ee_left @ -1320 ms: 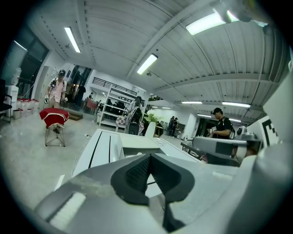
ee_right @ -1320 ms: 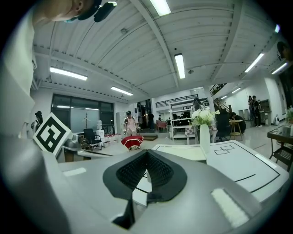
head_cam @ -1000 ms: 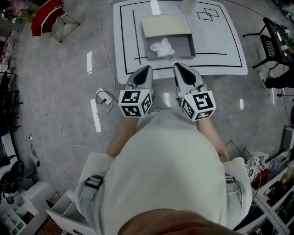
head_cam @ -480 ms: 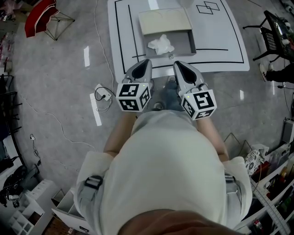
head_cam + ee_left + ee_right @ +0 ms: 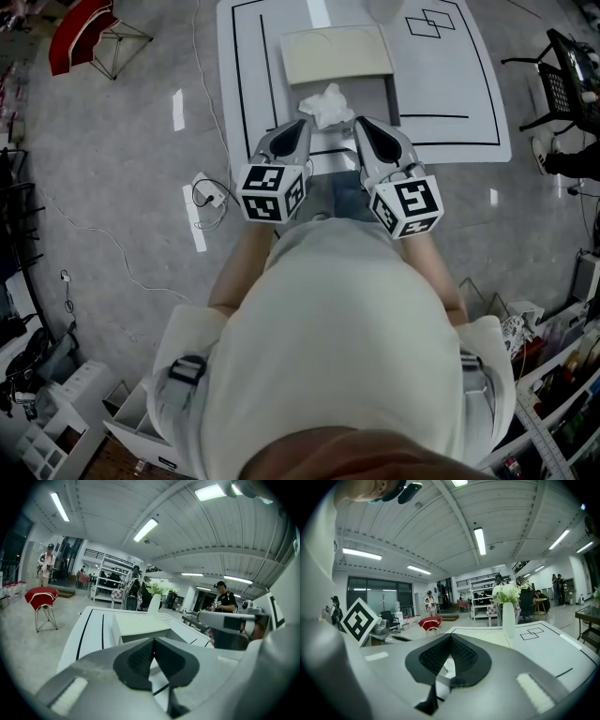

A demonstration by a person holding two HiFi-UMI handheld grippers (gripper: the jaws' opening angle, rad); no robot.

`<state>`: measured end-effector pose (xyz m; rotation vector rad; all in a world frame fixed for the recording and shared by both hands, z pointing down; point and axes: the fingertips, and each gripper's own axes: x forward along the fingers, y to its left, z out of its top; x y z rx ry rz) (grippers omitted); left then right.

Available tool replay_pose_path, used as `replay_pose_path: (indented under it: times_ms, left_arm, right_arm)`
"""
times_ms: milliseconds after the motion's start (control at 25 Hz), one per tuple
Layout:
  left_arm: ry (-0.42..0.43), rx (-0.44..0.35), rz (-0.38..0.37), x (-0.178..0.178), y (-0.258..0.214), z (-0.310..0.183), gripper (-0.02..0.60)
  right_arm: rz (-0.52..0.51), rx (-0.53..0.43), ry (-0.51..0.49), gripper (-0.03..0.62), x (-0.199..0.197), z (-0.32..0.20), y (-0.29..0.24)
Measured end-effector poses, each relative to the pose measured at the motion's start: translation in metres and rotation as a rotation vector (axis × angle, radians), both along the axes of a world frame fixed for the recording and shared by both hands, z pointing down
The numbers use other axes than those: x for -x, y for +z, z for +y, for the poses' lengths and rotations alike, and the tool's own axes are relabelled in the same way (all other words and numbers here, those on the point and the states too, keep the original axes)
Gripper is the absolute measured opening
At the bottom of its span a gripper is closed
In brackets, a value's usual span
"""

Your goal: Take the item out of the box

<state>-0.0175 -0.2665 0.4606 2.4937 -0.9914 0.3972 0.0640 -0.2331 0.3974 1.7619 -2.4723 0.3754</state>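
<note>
White counter on a grey floor

The counter [image 5: 450, 94], standing on the floor [image 5: 112, 169], is marked with a black outline and two overlapping squares [image 5: 429, 22]. Directly on it sit an open grey box [image 5: 393, 92] with a cream flap and, beyond the box, a white vase [image 5: 382, 7].

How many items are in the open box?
1. A crumpled white item lies in the grey box, in its left half. The left gripper and right gripper cover the near edge, so more may be hidden.
</note>
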Motion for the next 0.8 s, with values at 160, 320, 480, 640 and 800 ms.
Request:
replay_pose_path:
  times_ms: [160, 320, 480, 640, 800]
  left_arm:
    - [0.008, 0.016, -0.015, -0.011, 0.004, -0.018, 0.000]
    - [0.019, 0.035, -0.036, -0.022, 0.010, -0.032, 0.000]
    - [0.036, 0.063, -0.076, -0.029, 0.017, -0.044, 0.000]
    - [0.079, 0.101, -0.134, -0.037, 0.029, -0.051, 0.012]
    - [0.133, 0.142, -0.197, -0.044, 0.042, -0.056, 0.064]
  right_arm:
    - [0.000, 0.002, -0.012, 0.002, -0.010, -0.023, -0.002]
    - [0.000, 0.008, -0.023, 0.002, -0.021, -0.043, -0.004]
    - [-0.004, 0.014, -0.034, 0.002, -0.029, -0.061, -0.005]
    - [-0.013, 0.020, -0.044, 0.002, -0.035, -0.077, -0.004]
    - [-0.018, 0.024, -0.054, 0.002, -0.040, -0.090, -0.003]
